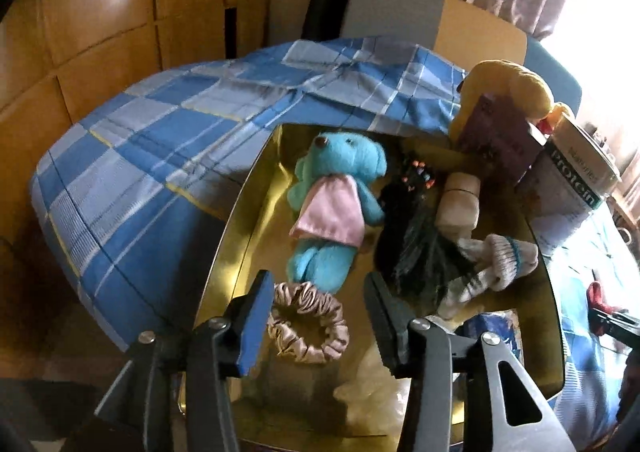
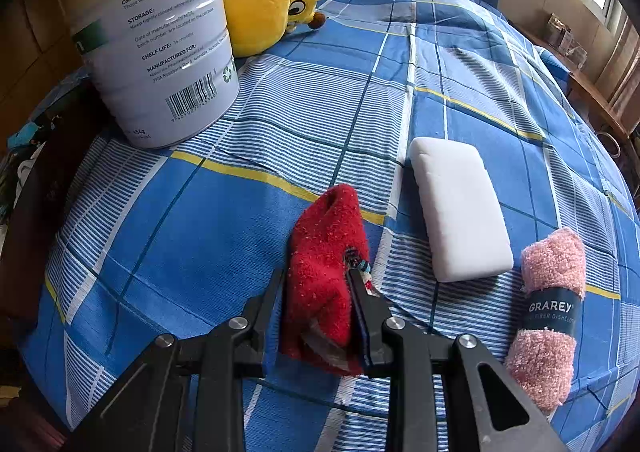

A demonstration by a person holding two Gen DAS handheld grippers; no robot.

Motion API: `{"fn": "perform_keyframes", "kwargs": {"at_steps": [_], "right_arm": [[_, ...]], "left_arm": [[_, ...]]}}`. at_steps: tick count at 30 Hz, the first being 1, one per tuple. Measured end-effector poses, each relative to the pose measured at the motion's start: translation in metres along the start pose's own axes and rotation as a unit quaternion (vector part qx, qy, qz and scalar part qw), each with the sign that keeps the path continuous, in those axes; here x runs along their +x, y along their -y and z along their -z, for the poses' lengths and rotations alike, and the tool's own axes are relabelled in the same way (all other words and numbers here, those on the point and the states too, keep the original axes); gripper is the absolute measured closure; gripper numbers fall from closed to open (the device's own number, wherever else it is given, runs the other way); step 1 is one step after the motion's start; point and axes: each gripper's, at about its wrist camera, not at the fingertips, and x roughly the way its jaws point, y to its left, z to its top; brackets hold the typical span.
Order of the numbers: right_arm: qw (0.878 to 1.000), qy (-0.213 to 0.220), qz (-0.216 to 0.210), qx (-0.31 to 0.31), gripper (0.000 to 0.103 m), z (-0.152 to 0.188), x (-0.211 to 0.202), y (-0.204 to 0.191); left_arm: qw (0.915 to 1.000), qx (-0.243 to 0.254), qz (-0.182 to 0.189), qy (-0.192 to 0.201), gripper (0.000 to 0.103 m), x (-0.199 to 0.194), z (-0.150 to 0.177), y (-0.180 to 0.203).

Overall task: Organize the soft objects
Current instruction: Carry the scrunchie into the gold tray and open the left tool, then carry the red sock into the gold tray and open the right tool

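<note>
A: How is the open room laid out, and where are the edges?

B: A blue checked cloth [image 2: 320, 100] is spread over the desk, and a broad bare stretch of it is seen in the right wrist view between the tin [image 2: 152, 36] and the white block [image 2: 460, 208]. In the left wrist view the cloth's far edge is draped over the back of a gold tray [image 1: 240, 212], whose rim runs down the left side.

A: What writing can be read?

B: "Protein" is read on the tin in the left wrist view; "STORAGE", "SHELF LIFE" and "MANUFACTURED FOR" are read on its back. "GRAREY" is printed on the dark band round the pink dishcloth [image 2: 548, 316]; the smaller line below is only partly legible.

A: What is held in the tray?

B: A turquoise plush bear [image 1: 336, 208] in a pink dress, a beige satin scrunchie [image 1: 308, 322], a black fringed item [image 1: 416, 252], a rolled beige piece [image 1: 460, 200] and pale socks [image 1: 496, 264] are laid inside. A yellow giraffe plush [image 2: 272, 4] is left on the cloth behind the tin.

A: And the jaws?

B: The left gripper [image 1: 320, 312] is held with its jaws parted about halfway; the scrunchie lies between them, released on the tray. The right gripper [image 2: 316, 292] is clamped on a red sock [image 2: 324, 272], which rests on the cloth beside the white block.
</note>
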Motion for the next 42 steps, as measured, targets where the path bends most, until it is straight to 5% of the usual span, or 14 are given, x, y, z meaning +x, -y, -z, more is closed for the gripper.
{"fn": "perform_keyframes", "kwargs": {"at_steps": [19,33,42], "right_arm": [[0.998,-0.002,0.015,0.059,0.077,-0.002,-0.006,-0.004],[0.989,0.028,-0.097,0.106,0.079,0.006,-0.036,-0.037],[0.981,0.050,-0.184,0.031,0.079,-0.019,-0.066,-0.121]], "left_arm": [[0.9966,0.067,0.047,0.011,0.053,-0.015,0.012,0.053],[0.9952,0.073,0.063,0.015,0.053,-0.021,0.015,0.056],[0.9965,0.060,0.055,0.018,0.052,-0.022,0.012,0.045]]}}
